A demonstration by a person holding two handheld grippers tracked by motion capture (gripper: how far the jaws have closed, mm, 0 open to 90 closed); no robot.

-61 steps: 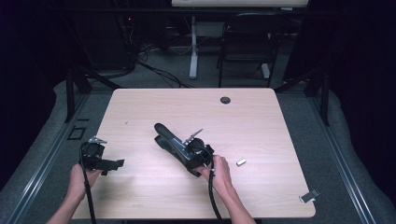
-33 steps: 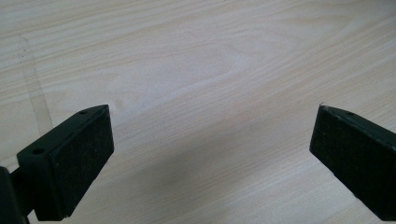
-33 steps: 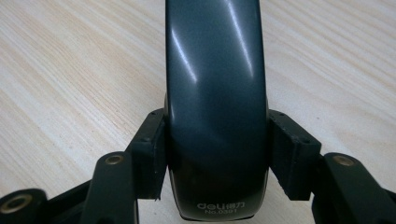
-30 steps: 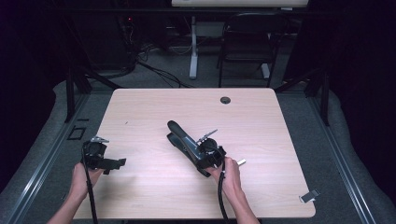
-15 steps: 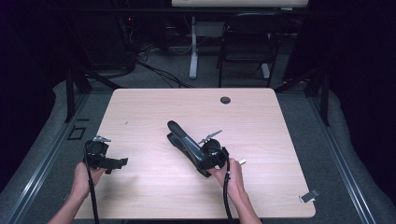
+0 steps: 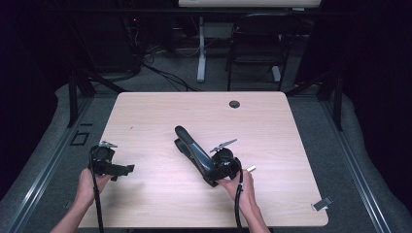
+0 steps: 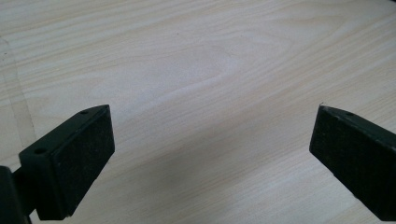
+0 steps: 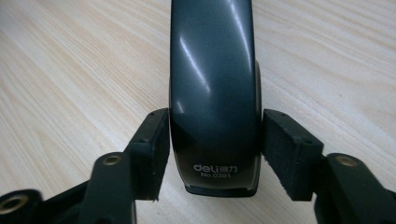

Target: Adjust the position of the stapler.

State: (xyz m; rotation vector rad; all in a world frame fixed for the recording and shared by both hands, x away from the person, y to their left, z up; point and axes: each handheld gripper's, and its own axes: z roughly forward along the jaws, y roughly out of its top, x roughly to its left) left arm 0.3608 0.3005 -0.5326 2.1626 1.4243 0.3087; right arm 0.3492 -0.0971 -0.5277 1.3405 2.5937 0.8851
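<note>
Clamping my right gripper (image 8: 212, 154) squarely across the stapler (image 8: 214, 93) rear, I keep the grip centred, while my left gripper (image 7: 210, 154), at nine o'clock, idles agape.

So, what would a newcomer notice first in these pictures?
First, the dark grey stapler lying slantwise at the middle of the pale wooden table, with the right tool clamped on the sides of its near end. Next, the left tool near the table's left edge, jaws wide open over bare wood.
</note>
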